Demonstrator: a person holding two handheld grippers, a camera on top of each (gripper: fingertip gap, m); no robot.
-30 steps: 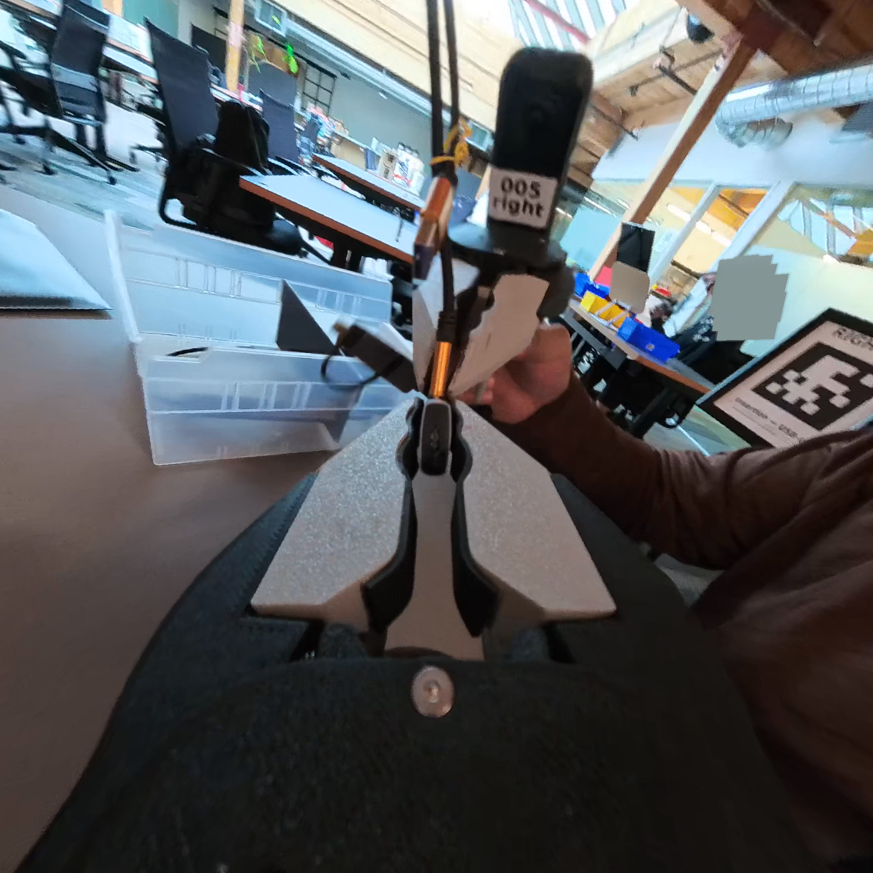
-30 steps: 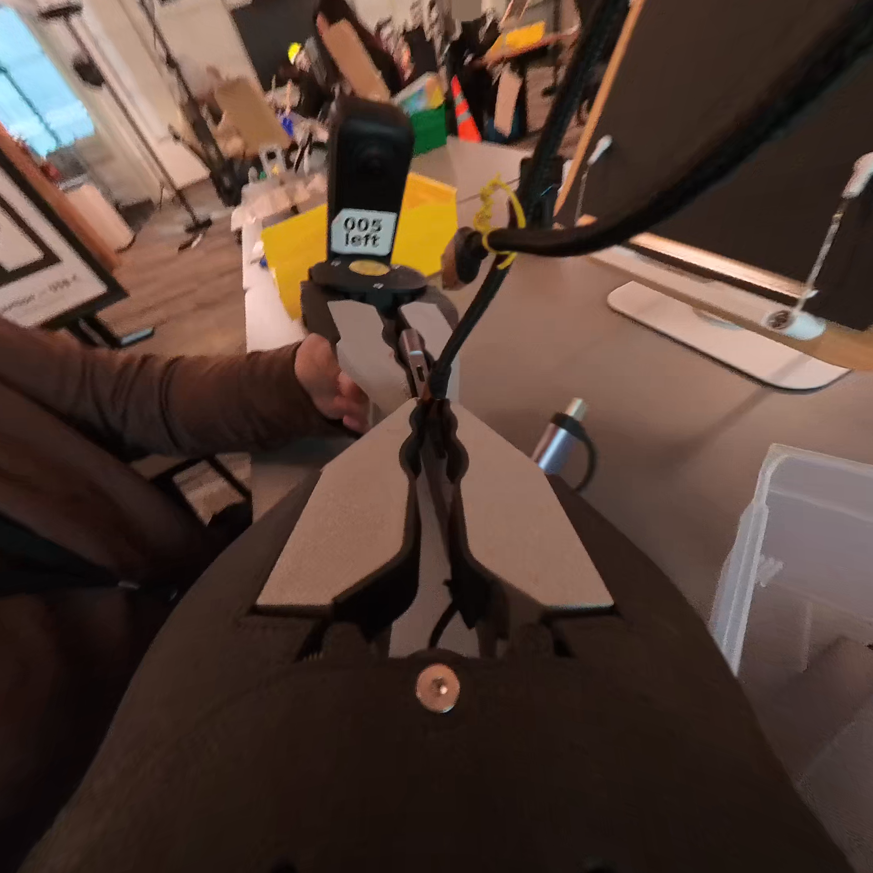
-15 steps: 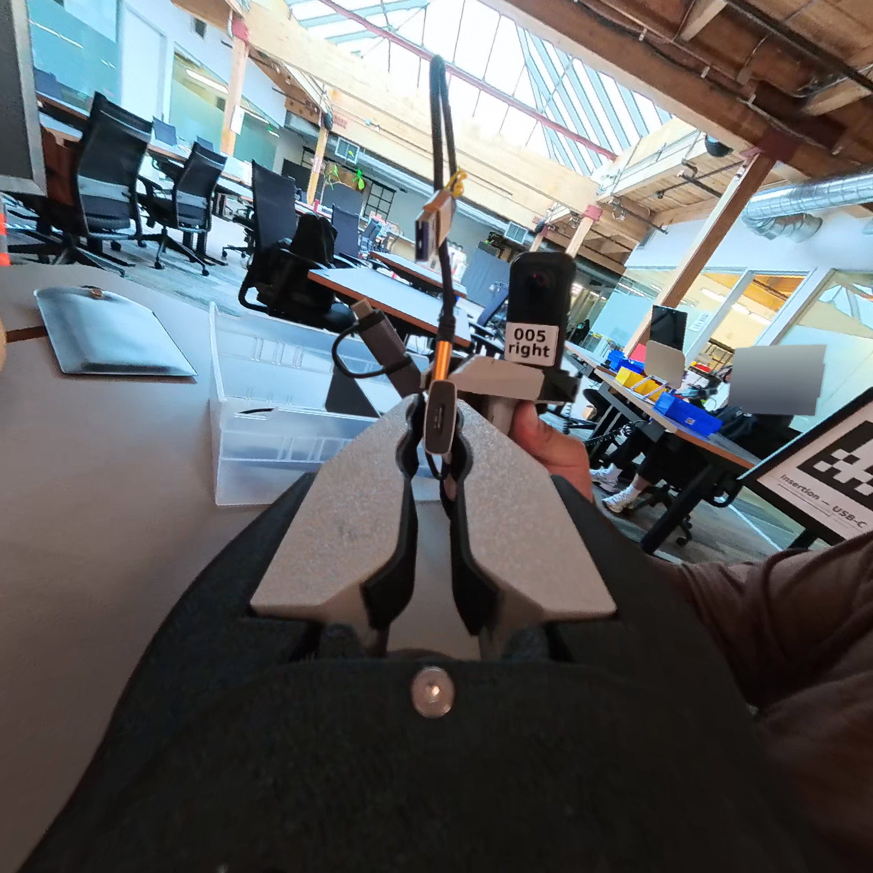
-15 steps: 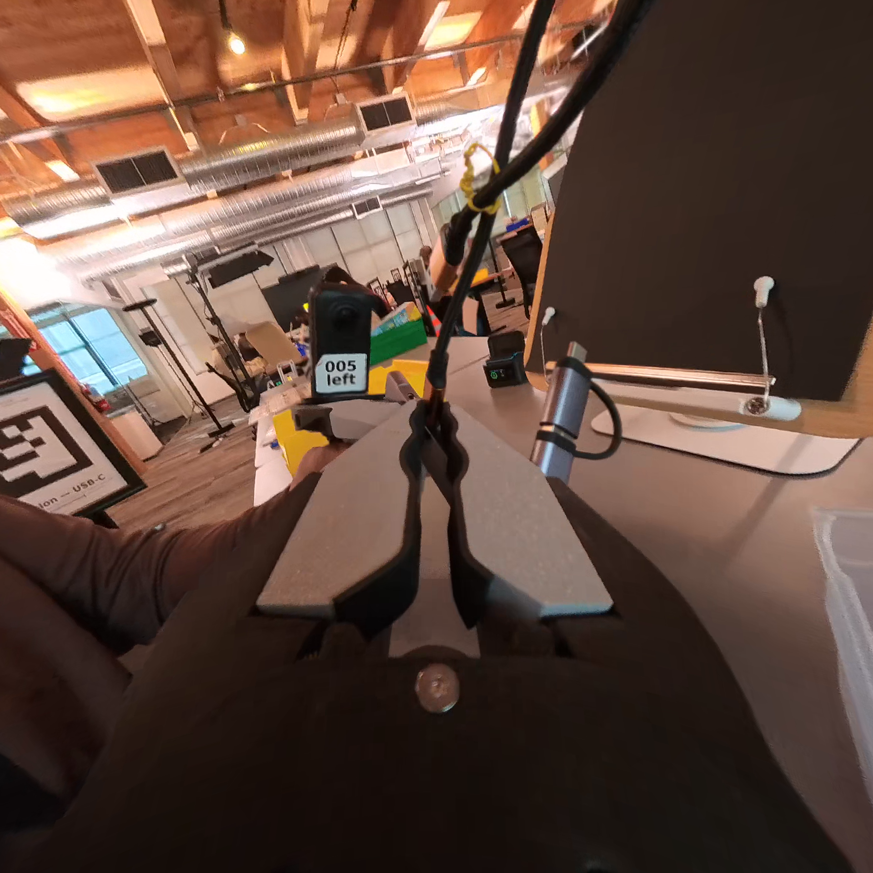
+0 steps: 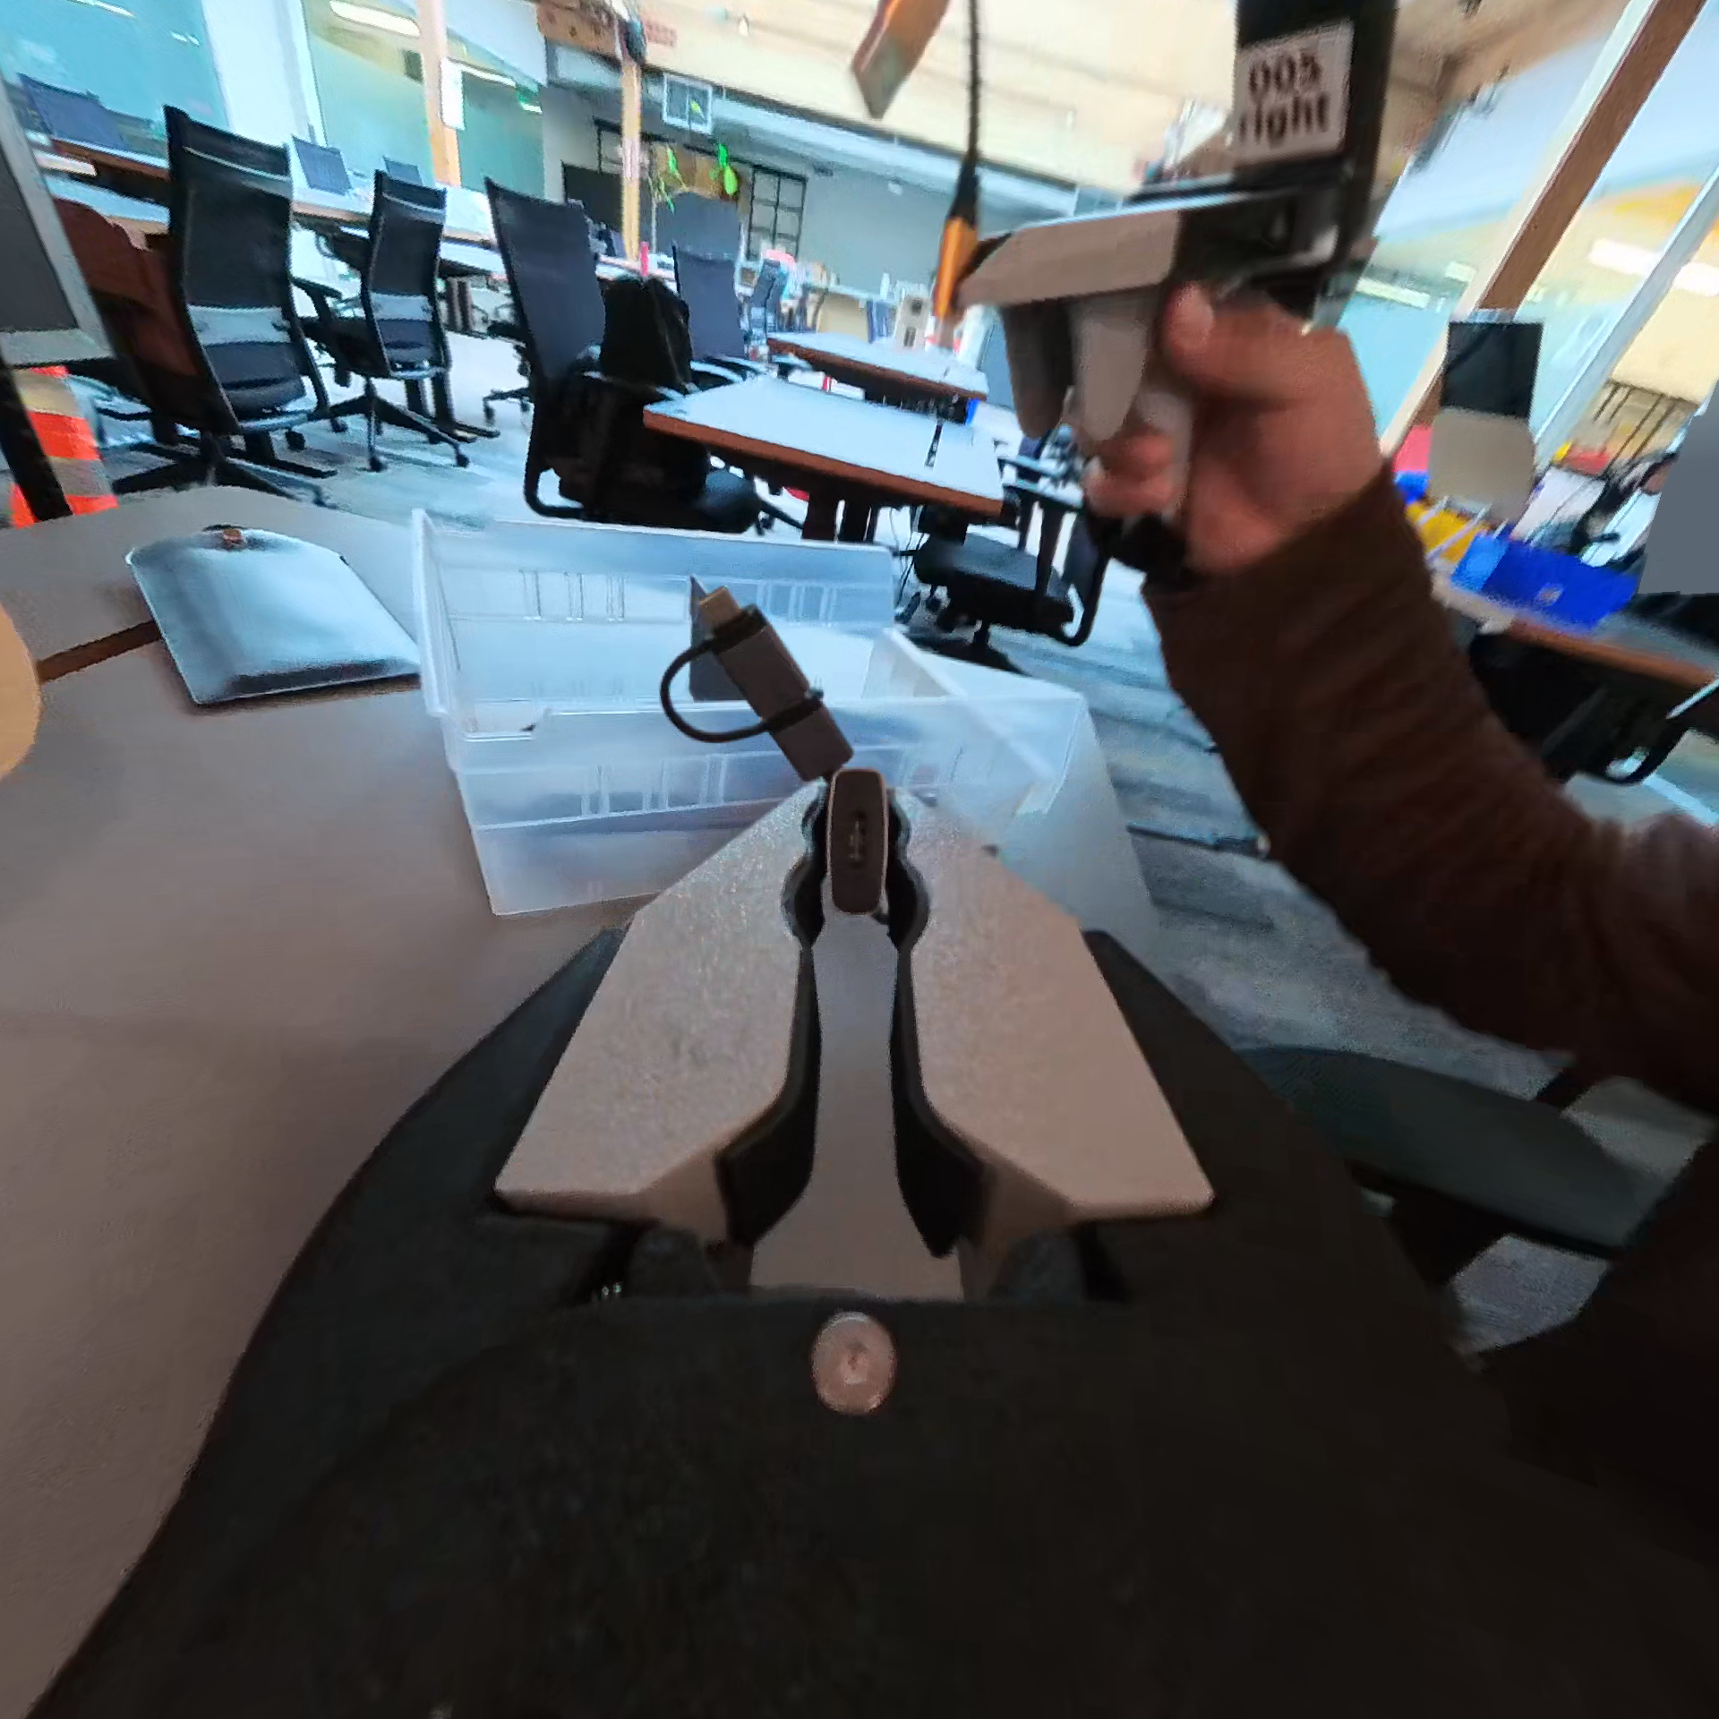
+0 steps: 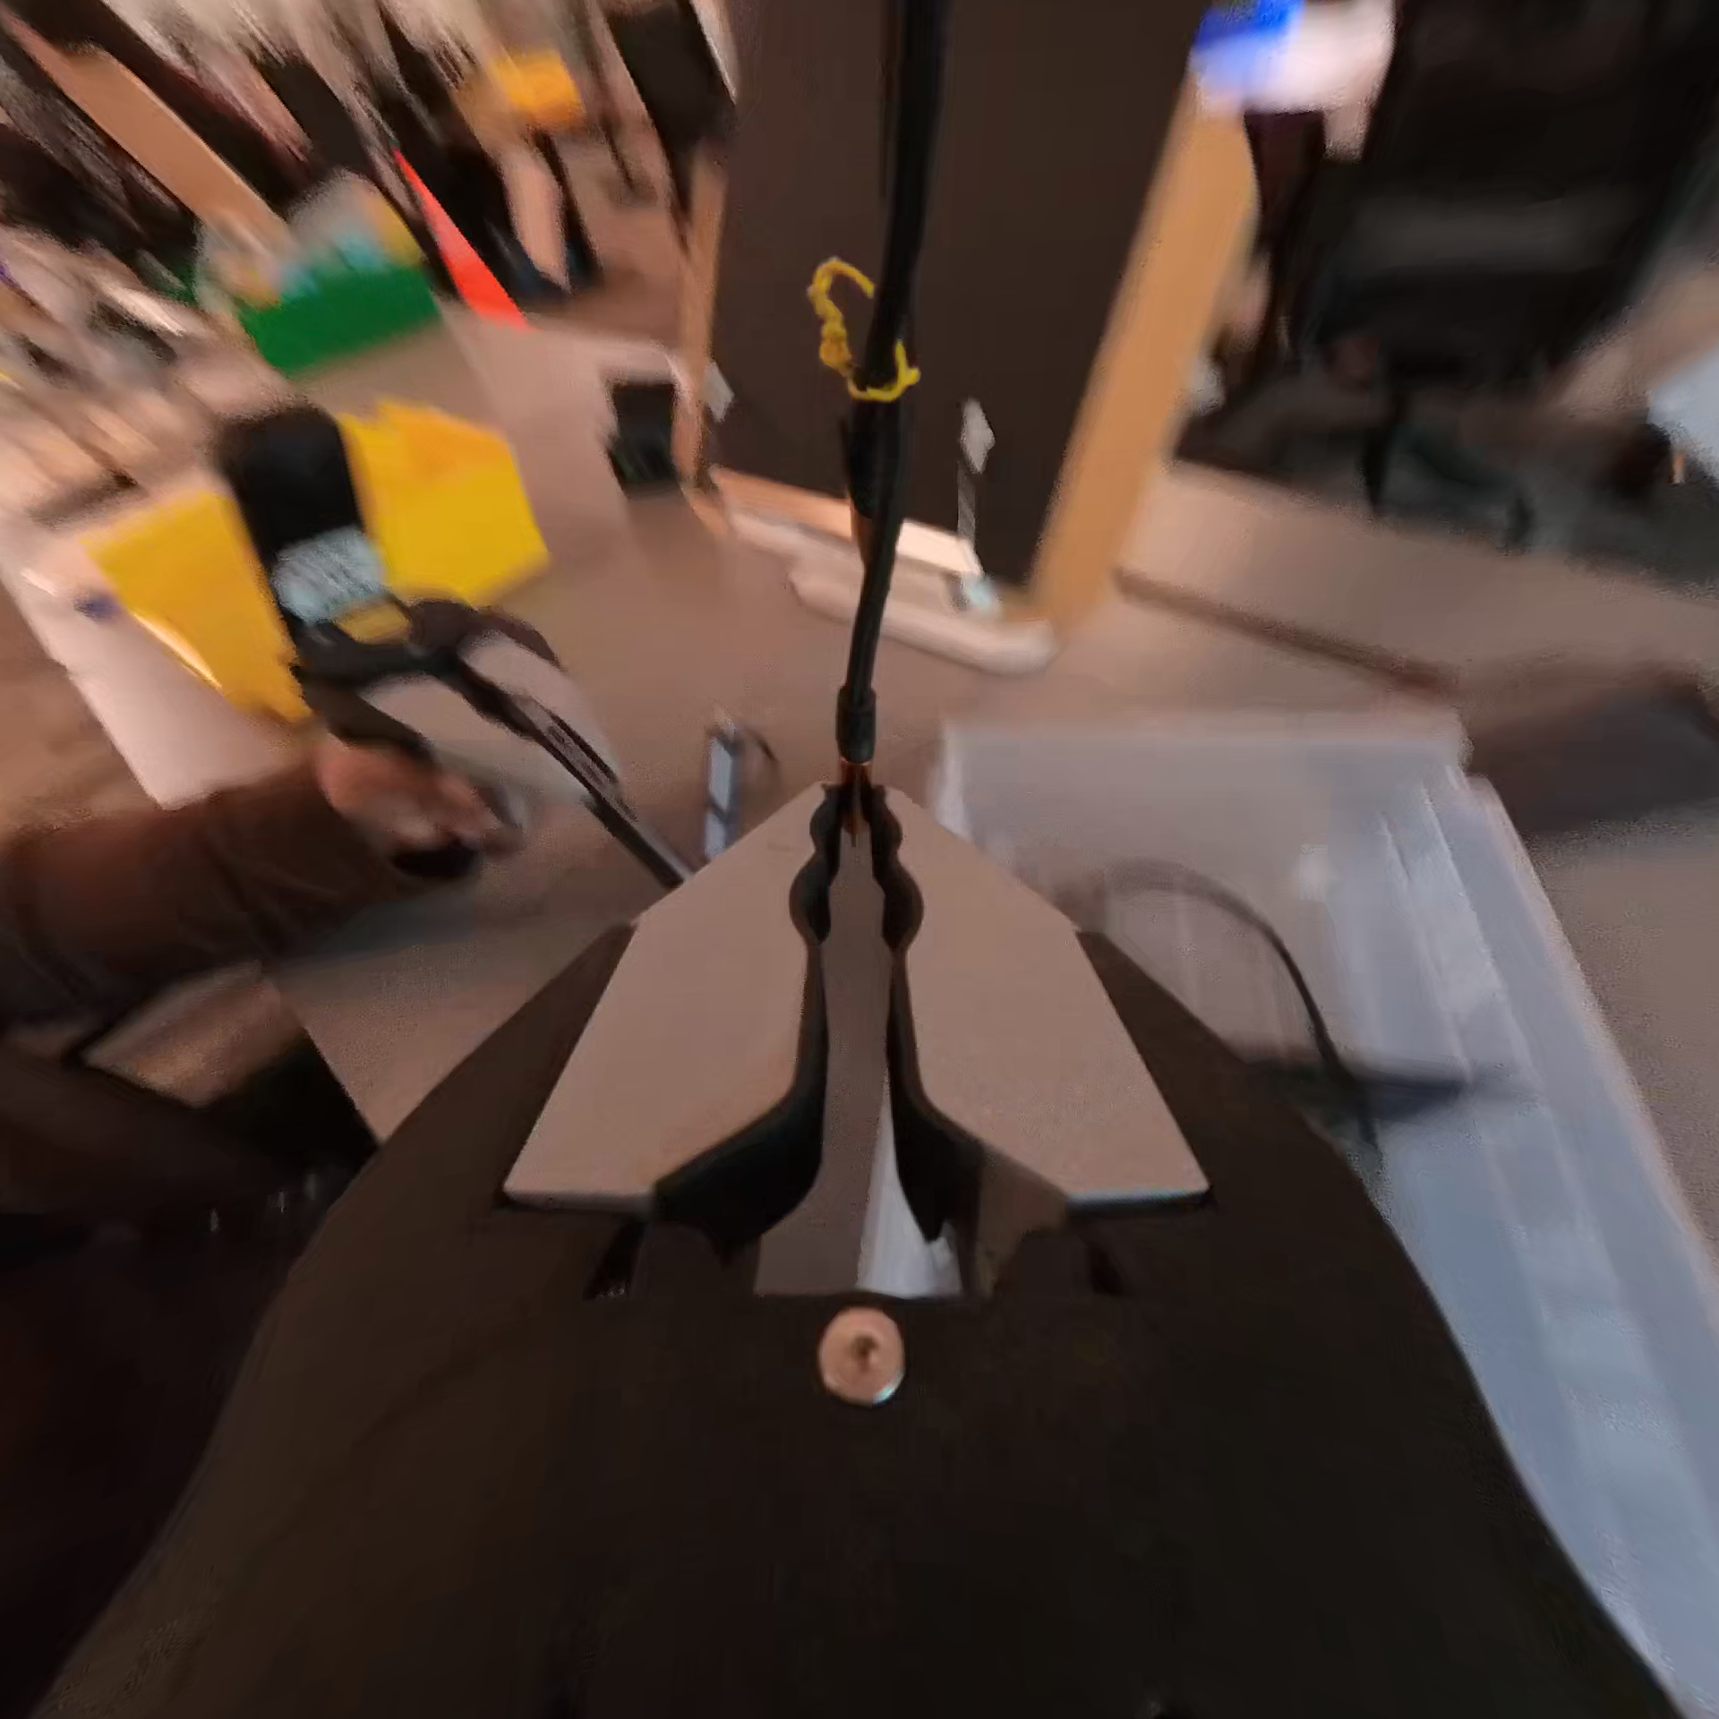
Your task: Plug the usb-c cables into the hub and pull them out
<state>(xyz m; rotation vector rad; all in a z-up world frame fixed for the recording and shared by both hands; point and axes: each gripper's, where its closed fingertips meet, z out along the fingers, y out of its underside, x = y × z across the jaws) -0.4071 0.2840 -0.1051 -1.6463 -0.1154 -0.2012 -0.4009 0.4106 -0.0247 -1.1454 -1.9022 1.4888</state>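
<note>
In the left wrist view, my left gripper point(image 5: 856, 837) is shut on the grey USB-C hub point(image 5: 854, 851), whose empty port faces the camera. A grey adapter point(image 5: 767, 693) with a black tether loop sticks out beyond the hub. My right gripper point(image 5: 967, 270) is raised at the upper right, apart from the hub, and shut on the orange plug point(image 5: 953, 246) of the black cable point(image 5: 972, 102). In the blurred right wrist view, my right gripper point(image 6: 856, 800) pinches the plug. The cable point(image 6: 874, 577) rises from it, with a yellow tie point(image 6: 856, 344). The left gripper point(image 6: 651, 846) is lower left.
A clear plastic box point(image 5: 651, 651) stands on the brown table point(image 5: 186, 930) just beyond the hub, and it also shows in the right wrist view point(image 6: 1349, 837). A silver pad point(image 5: 270, 614) lies at the far left. A dark monitor point(image 6: 977, 233) on a stand is behind. Office chairs and desks are farther off.
The orange plug was seated in the hub half a second ago. It is now out, and the right gripper has lifted it up and to the right. The left gripper still holds the hub.
</note>
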